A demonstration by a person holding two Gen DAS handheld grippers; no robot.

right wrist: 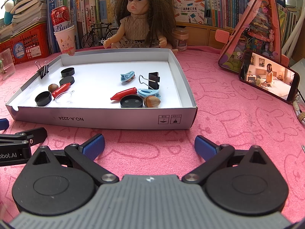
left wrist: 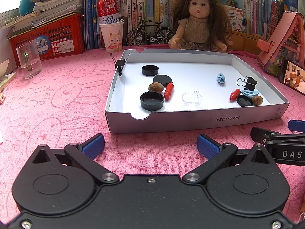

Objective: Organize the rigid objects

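Covering the desk, a pink bunny-print cloth (left wrist: 66, 95) fronts bookshelves (right wrist: 219, 3); both tongs (left wrist: 150, 145) (right wrist: 149, 144) gape wide, empty.

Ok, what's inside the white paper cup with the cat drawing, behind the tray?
A red beer can stands in the paper cup, its upper half sticking out above the rim. The can's lower half and anything beneath it are hidden by the cup wall.

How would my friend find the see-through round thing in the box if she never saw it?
Look in the shallow white box in front of the doll. Near its front wall, on the left side, lies the clear plastic dome, between the red crayon-shaped piece and the black cap. It is the only transparent thing there, with a tiny loop on its rim.
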